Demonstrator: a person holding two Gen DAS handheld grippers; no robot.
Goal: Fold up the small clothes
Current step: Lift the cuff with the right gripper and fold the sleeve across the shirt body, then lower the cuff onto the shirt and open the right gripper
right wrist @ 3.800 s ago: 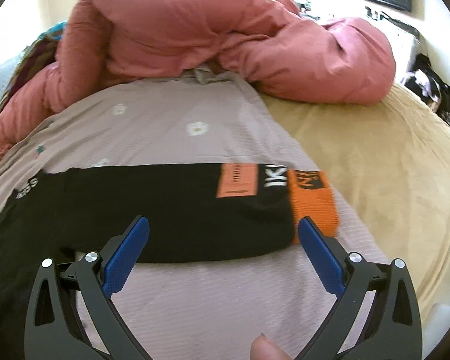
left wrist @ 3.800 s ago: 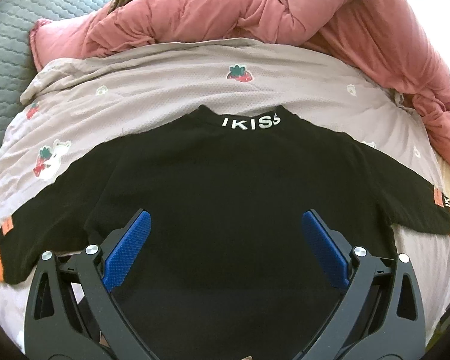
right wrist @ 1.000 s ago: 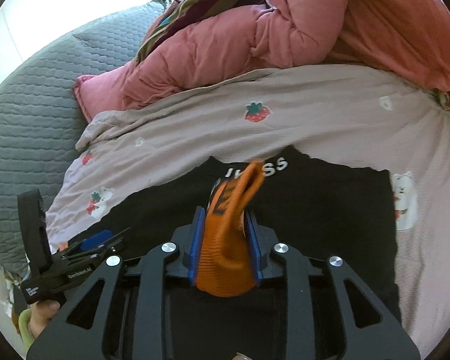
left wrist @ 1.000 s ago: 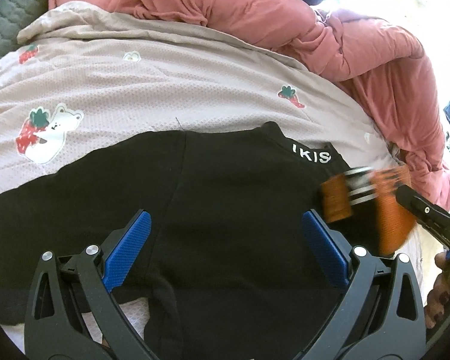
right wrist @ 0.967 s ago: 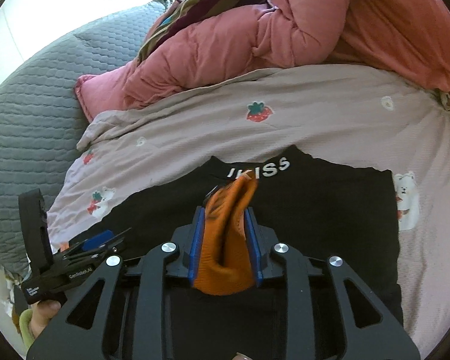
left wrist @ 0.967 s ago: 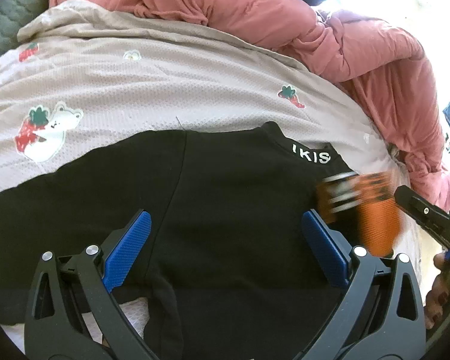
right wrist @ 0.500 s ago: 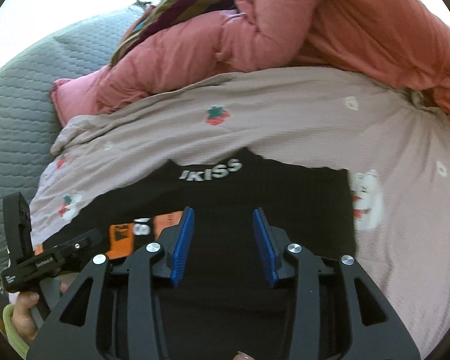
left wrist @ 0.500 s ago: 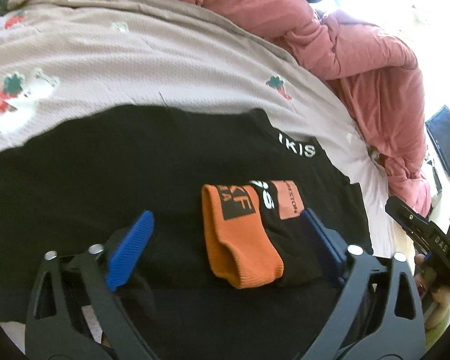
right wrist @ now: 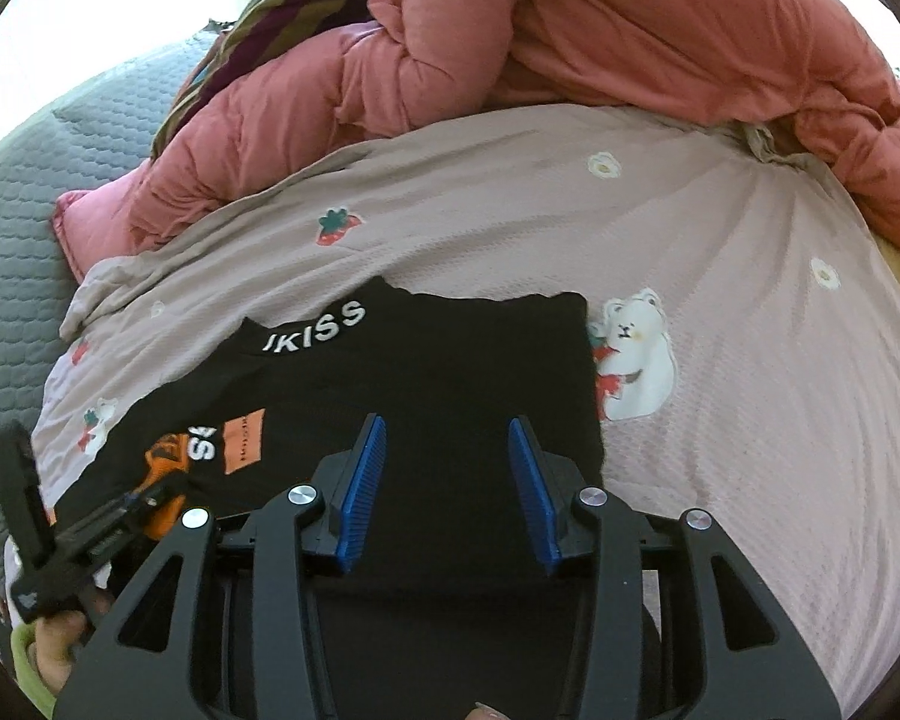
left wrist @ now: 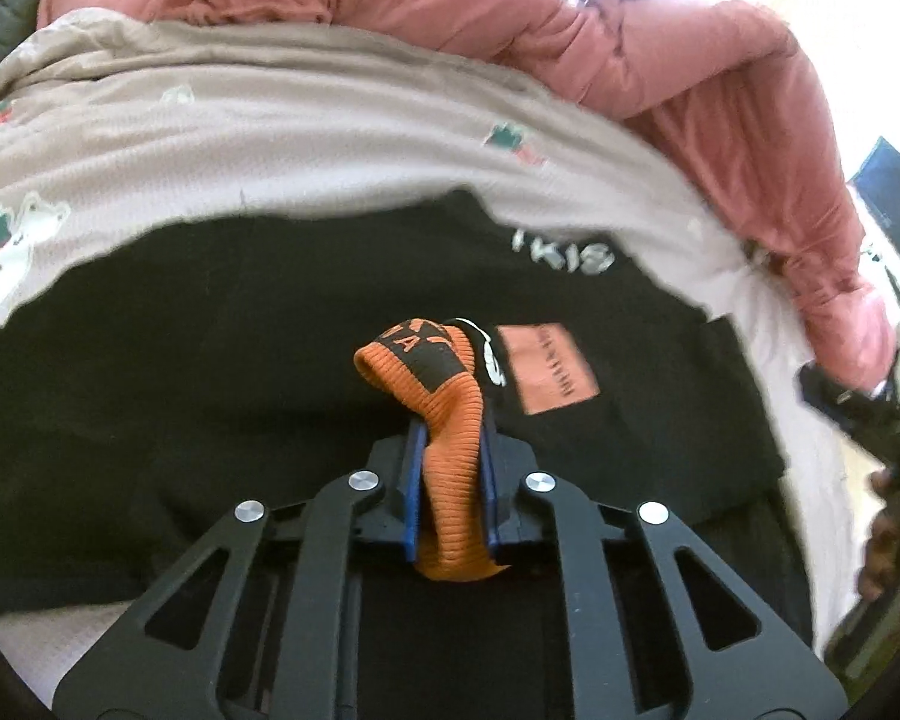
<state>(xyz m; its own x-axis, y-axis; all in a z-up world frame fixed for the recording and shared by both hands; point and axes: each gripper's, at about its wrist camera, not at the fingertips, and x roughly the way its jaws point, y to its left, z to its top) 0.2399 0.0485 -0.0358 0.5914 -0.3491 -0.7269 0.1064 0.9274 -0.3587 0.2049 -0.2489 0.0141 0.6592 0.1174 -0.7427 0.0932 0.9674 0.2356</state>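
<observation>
Left gripper (left wrist: 450, 492) pinches the orange cuff (left wrist: 444, 396) of the black top (left wrist: 210, 360), whose sleeve lies folded across the body on the pale printed sheet (right wrist: 720, 300). Right gripper (right wrist: 447, 480) hovers spread over the top's right side, holding nothing. Step in hand appears to be sleeve folding; the next move likely calls for laying this cuff flat and straight, then releasing it. Lower hem and left edge are cut off by the gripper frames; the pink quilt (right wrist: 570, 48) hides the sheet's far edge.
</observation>
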